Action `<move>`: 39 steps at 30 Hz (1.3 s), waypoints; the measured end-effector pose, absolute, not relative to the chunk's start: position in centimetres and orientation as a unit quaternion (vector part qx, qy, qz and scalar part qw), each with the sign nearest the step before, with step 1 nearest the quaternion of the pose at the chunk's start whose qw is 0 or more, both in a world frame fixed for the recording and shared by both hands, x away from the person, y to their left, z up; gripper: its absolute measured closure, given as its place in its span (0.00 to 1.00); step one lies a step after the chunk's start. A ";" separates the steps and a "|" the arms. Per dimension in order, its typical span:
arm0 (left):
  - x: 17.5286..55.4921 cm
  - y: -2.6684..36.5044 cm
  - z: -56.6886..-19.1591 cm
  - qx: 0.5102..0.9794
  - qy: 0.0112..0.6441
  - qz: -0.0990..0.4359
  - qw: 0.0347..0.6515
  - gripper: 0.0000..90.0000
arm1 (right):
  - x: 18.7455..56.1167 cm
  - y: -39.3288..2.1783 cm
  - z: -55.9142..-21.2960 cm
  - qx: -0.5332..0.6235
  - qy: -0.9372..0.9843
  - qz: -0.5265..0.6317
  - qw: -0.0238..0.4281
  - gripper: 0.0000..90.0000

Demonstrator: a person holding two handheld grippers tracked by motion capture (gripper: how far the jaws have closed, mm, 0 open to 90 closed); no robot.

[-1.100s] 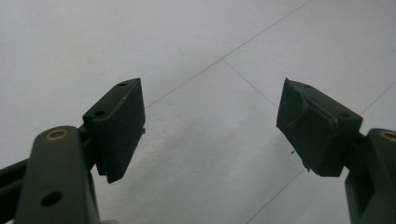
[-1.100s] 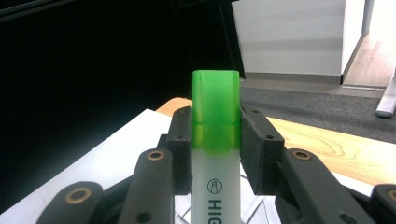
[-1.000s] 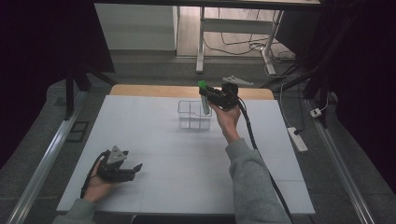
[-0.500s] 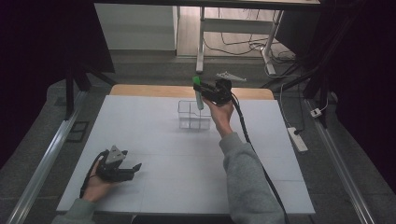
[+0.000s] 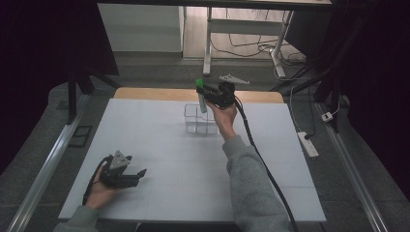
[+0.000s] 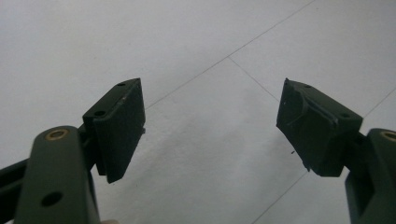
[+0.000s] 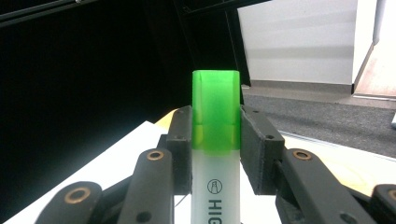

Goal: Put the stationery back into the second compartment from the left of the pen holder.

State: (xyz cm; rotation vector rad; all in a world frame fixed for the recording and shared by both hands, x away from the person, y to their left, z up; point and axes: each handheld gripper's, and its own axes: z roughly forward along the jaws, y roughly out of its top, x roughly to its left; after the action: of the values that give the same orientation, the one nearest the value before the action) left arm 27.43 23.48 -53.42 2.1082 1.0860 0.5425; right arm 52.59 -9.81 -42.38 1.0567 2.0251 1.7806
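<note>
The right gripper (image 5: pixel 205 92) clamps a green-capped highlighter (image 5: pixel 201 96) upright, cap up. Its lower end hangs just above the clear compartment box (image 5: pixel 200 120). The left gripper (image 5: pixel 126 172), jaws wide and empty, rests well apart.

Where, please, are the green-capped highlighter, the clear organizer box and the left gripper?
green-capped highlighter (image 7: pixel 216 112): right gripper view, on its cap.
clear organizer box (image 5: pixel 195 123): high view, front wall.
left gripper (image 6: pixel 211 128): left gripper view, between its fingertips.

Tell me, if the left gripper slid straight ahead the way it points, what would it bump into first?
Probably nothing soon: the left gripper, jaws open, points across the bare white table. The clear organizer sits farther back, seemingly off its line.
</note>
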 end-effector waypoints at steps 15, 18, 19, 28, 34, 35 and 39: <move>27.4 23.4 -53.5 0.815 0.417 0.210 0.343 0.26 | 52.0 -9.9 -42.6 0.359 0.721 0.580 0.126 0.56; 27.4 23.3 -53.5 0.815 0.416 0.211 0.342 0.26 | 51.6 -10.0 -42.4 0.351 0.732 0.569 0.130 0.55; 27.4 23.3 -53.5 0.816 0.416 0.212 0.341 0.26 | 51.5 -10.0 -42.3 0.349 0.735 0.566 0.131 0.55; 27.4 23.3 -53.5 0.816 0.417 0.212 0.339 0.26 | 50.9 -11.3 -42.7 0.352 0.745 0.551 0.132 0.54; 27.4 23.3 -53.5 0.816 0.417 0.212 0.339 0.26 | 50.5 -12.2 -42.9 0.350 0.750 0.545 0.136 0.54; 27.4 23.3 -53.5 0.816 0.418 0.212 0.339 0.26 | 50.3 -12.3 -43.0 0.350 0.751 0.544 0.137 0.54; 27.4 23.3 -53.5 0.815 0.418 0.213 0.340 0.26 | 49.7 -13.0 -43.1 0.347 0.756 0.537 0.139 0.53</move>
State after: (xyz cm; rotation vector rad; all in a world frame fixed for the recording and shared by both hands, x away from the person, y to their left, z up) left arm 27.37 23.33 -53.46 2.1226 1.0878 0.5534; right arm 49.71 -12.97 -43.07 1.0040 2.1861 1.5529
